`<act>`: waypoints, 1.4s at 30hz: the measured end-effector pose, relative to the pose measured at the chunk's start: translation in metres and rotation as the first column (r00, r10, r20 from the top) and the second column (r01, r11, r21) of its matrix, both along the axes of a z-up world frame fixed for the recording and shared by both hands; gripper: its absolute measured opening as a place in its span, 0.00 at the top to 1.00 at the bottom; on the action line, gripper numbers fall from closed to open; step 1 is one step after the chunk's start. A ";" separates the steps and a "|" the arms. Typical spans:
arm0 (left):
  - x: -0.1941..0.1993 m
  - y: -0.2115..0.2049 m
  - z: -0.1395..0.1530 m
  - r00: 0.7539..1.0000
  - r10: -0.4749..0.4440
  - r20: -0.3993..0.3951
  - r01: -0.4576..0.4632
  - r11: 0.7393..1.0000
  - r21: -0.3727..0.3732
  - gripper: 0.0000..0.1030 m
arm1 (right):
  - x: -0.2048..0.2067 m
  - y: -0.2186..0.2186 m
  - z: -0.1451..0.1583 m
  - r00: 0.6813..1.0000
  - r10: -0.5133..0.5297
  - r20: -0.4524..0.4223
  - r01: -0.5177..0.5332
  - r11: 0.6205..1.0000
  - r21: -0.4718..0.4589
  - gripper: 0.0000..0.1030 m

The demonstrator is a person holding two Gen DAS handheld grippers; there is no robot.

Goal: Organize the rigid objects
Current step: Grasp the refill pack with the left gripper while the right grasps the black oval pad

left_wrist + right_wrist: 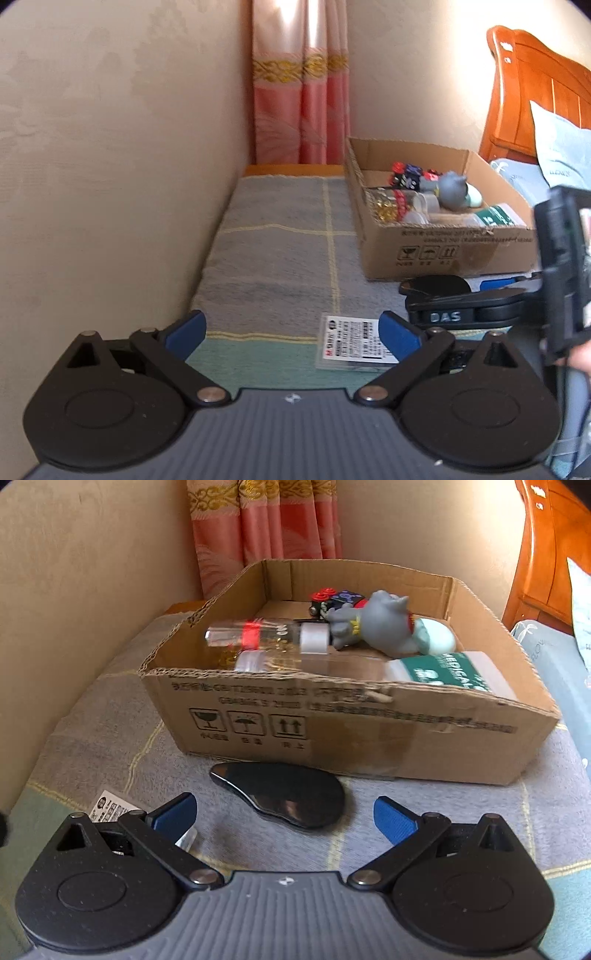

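My left gripper [291, 332] is open over a grey checked cloth [280, 258], with nothing pressed between its blue pads. A flat clear packet with a printed label [354, 341] lies on the cloth just inside its right finger. My right gripper [286, 814] is open too. A glossy black flat piece [284, 797] lies on the cloth between and just ahead of its fingers, untouched. Behind it stands an open cardboard box [332, 723] holding a grey toy figure [380, 627], clear bottles [266, 635], a green-labelled container [443, 672] and small toy blocks [332, 596].
A beige wall [110, 166] borders the cloth on the left, with pink curtains [299, 92] at the far end. An orange wooden headboard [535, 92] and pale blue bedding [561, 155] lie to the right. The box [443, 254] fills the far right of the cloth.
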State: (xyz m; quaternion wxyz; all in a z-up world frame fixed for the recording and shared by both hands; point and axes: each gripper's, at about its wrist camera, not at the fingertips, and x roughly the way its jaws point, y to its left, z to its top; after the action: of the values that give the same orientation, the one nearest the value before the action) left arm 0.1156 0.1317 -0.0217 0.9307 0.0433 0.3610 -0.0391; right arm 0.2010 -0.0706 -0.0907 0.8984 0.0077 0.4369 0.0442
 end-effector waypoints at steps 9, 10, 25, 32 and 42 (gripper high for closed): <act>-0.003 0.012 -0.001 1.000 0.027 -0.008 -0.027 1.000 0.002 0.04 | 0.017 0.019 -0.011 0.991 -0.128 0.027 0.129 0.991 -0.038 0.00; -0.003 0.012 -0.001 1.000 0.026 -0.011 -0.026 1.000 0.002 0.04 | 0.019 0.021 -0.012 0.991 -0.132 0.028 0.133 0.990 -0.049 0.00; 0.006 -0.021 -0.023 0.992 -0.097 -0.084 0.096 0.995 -0.014 0.04 | 0.005 -0.045 -0.010 0.993 -0.119 -0.015 0.118 0.990 -0.076 0.00; 0.010 -0.041 -0.042 0.969 -0.210 -0.132 0.206 0.978 -0.044 0.04 | -0.011 -0.074 -0.011 1.000 -0.005 -0.027 0.003 0.998 -0.068 0.00; 0.033 -0.042 -0.073 0.957 -0.230 -0.175 0.220 0.973 -0.075 0.04 | -0.024 -0.081 -0.014 0.999 0.048 0.010 -0.047 0.997 -0.064 0.00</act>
State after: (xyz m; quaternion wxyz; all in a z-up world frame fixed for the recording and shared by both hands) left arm 0.1486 0.0892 -0.0943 0.8841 0.0547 0.4363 -0.1582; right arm 0.1769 -0.1519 -0.1051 0.8993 -0.0318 0.4331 0.0515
